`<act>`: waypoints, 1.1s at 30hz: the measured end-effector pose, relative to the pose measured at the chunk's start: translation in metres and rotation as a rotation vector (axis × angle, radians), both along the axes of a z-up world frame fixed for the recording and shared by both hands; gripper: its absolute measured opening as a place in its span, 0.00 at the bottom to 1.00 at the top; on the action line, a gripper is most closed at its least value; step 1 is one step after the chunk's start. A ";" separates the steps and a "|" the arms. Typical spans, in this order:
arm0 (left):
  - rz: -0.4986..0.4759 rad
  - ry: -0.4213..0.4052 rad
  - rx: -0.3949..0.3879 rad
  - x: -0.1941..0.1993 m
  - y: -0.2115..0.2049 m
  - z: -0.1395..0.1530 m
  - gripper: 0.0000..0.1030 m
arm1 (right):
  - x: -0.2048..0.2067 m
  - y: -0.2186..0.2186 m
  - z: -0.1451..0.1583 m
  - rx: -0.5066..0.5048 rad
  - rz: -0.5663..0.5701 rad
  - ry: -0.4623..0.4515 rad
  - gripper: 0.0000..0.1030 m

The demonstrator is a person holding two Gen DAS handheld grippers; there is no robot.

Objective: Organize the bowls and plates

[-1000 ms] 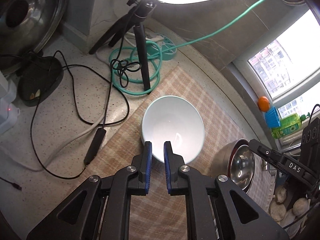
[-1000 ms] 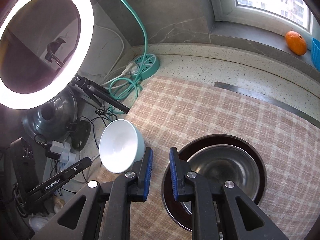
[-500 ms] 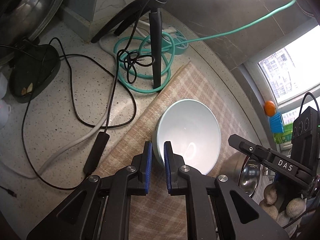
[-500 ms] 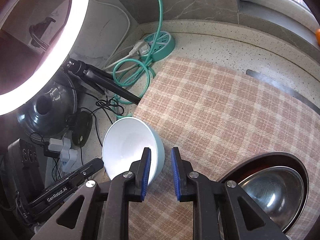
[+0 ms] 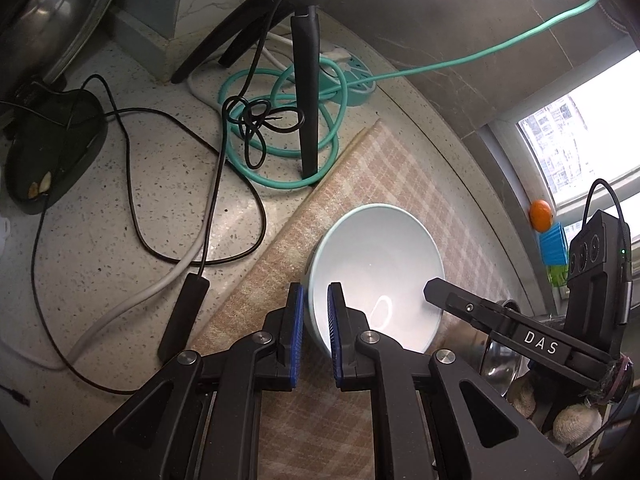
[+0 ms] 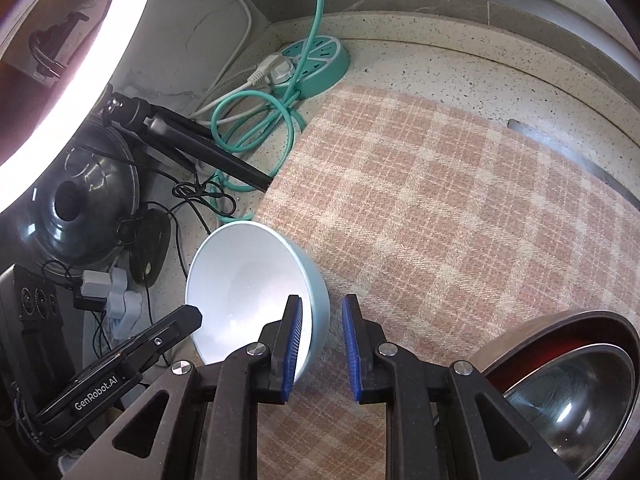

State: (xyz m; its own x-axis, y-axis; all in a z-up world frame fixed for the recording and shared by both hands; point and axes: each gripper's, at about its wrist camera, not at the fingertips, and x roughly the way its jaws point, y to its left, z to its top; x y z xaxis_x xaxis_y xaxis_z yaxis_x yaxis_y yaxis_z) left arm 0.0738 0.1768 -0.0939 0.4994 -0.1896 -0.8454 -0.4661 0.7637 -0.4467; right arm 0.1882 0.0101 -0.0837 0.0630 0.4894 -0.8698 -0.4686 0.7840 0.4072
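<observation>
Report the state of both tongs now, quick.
Left tongs: shut on the pale blue bowl's rim.
Right tongs: open, straddling that bowl's wall, not clamped.

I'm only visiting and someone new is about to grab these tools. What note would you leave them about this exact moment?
Left hand-held gripper: shut on the rim of the pale blue bowl, which is tilted at the left edge of the plaid mat.
Right hand-held gripper: open, holding nothing, with one finger in front of the bowl's opposite rim.
Steel bowl: sitting inside a dark dish on the mat.
Done: pale bowl gripped.
Left: probably stack it with the steel bowl, then let go.
</observation>
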 end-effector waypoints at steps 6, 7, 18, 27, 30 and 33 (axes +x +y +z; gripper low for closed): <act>-0.004 -0.001 0.011 0.000 -0.002 -0.001 0.09 | -0.002 0.003 -0.002 -0.005 0.008 0.003 0.10; -0.005 -0.002 0.013 0.000 -0.002 -0.001 0.09 | -0.003 0.003 -0.002 -0.008 0.011 -0.003 0.10; -0.012 -0.025 0.016 -0.002 -0.006 0.012 0.09 | -0.008 -0.006 0.013 0.013 -0.006 -0.016 0.08; -0.061 -0.075 0.020 -0.001 -0.026 0.037 0.09 | -0.015 -0.035 0.035 0.040 -0.051 -0.031 0.08; -0.081 -0.092 0.023 0.001 -0.035 0.045 0.09 | -0.016 -0.045 0.042 0.046 -0.066 -0.036 0.08; -0.102 -0.107 0.024 0.003 -0.044 0.053 0.09 | -0.017 -0.058 0.047 0.059 -0.088 -0.035 0.08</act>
